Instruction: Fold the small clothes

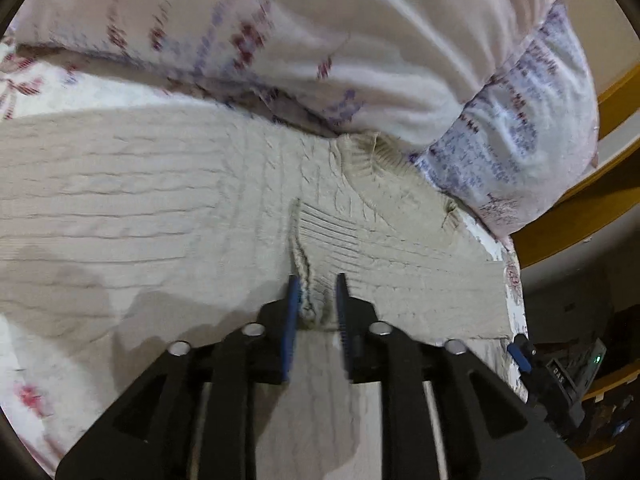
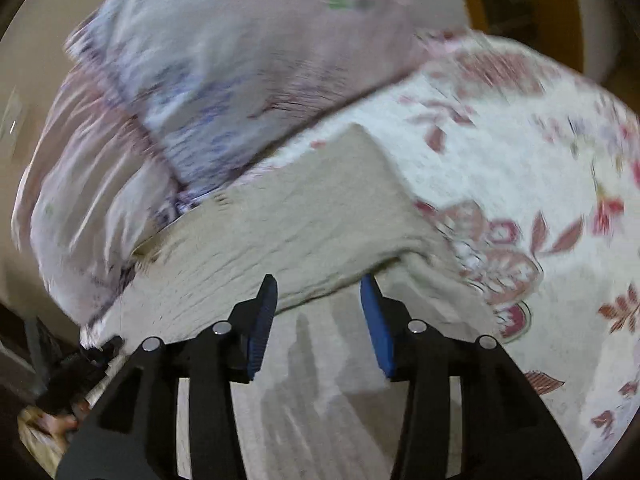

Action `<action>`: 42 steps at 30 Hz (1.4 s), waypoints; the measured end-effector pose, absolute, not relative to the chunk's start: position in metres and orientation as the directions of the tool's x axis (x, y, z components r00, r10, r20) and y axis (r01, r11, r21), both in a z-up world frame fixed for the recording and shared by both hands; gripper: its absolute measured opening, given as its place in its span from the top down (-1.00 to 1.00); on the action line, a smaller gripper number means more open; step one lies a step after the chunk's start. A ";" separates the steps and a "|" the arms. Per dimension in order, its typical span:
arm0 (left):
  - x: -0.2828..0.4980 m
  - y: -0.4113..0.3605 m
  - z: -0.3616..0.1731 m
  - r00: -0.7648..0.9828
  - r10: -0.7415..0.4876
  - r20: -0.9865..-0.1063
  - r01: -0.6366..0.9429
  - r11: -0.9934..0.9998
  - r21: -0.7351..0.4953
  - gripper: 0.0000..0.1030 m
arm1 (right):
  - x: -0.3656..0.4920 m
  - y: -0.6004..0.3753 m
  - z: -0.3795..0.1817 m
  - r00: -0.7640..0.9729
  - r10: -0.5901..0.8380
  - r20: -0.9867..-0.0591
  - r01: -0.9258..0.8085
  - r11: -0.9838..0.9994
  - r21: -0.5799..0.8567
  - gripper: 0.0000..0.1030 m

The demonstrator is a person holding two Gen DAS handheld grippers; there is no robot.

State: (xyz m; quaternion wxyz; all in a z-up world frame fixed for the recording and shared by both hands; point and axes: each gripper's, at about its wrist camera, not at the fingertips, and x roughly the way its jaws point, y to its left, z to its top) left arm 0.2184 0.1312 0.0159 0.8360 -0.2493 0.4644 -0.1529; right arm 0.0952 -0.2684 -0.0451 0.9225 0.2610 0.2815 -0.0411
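The bed with the white bedsheet printed in red and pink flowers [image 2: 520, 168] is taking up most of both views, and it's carrying everything else. Lying spread across it is the beige cable-knit sweater [image 1: 140, 200], mostly flat, with its ribbed collar [image 1: 372, 156] pointing toward the head of the bed, where it's touching the pillows. There the big pale pillow with red and blue print [image 1: 320, 40] is sitting right against the sweater's upper edge, and a smaller white pillow with blue-purple lettering [image 1: 512, 152] is leaning just beside the collar on the right of the left wrist view. A yellow-brown wooden bed frame [image 1: 560, 232] is showing past that pillow. The left tongs [image 1: 318, 300] are sitting nearly together, and they're pinching a bunched ridge of the sweater's knit between the blue pads [image 1: 293, 300], so the fabric is puckering up in a fold right at the tips. The right tongs [image 2: 318, 308] are standing wide apart over another part of the sweater; a folded-over edge of the knit is running across just ahead of their tips, and they're not gripping anything. The right wrist view is pretty smeared, so the finer details there are hard to make out.
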 end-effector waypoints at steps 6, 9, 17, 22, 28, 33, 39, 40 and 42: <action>0.165 0.197 0.032 0.629 -0.412 -0.659 -0.021 0.839 -0.544 0.00 | 0.125 -0.210 -0.042 0.787 0.161 -0.595 0.057 0.942 0.330 0.14; 0.141 0.239 0.030 0.658 -0.356 -0.664 -0.104 0.830 -0.548 -0.01 | 0.139 -0.191 -0.047 0.773 0.165 -0.613 0.023 0.958 0.287 0.12; 0.110 0.339 -0.002 0.691 -0.274 -0.669 -0.393 0.634 -0.666 -0.01 | 0.145 -0.174 -0.058 0.738 0.221 -0.638 -0.020 0.952 0.306 -0.19; 0.111 0.368 -0.018 0.746 -0.287 -0.600 -0.455 0.438 -0.775 0.00 | 0.140 -0.176 -0.061 0.726 0.249 -0.641 -0.020 0.940 0.342 -0.19; 0.116 0.402 -0.034 0.804 -0.264 -0.533 -0.472 0.263 -0.842 0.21 | 0.137 -0.177 -0.059 0.729 0.263 -0.632 -0.027 0.933 0.358 -0.19; 0.112 0.417 -0.045 0.829 -0.256 -0.497 -0.469 0.166 -0.867 0.52 | 0.134 -0.175 -0.057 0.731 0.276 -0.624 -0.046 0.932 0.359 -0.19; 0.109 0.415 -0.039 0.838 -0.231 -0.495 -0.463 0.180 -0.868 0.90 | 0.133 -0.176 -0.056 0.731 0.283 -0.621 -0.048 0.929 0.367 -0.19; 0.110 0.412 -0.030 0.847 -0.222 -0.484 -0.446 0.200 -0.872 0.90 | 0.132 -0.176 -0.056 0.733 0.284 -0.618 -0.050 0.929 0.367 -0.19; 0.114 0.407 -0.017 0.860 -0.220 -0.461 -0.412 0.236 -0.880 0.90 | 0.130 -0.176 -0.053 0.739 0.284 -0.611 -0.055 0.929 0.365 -0.19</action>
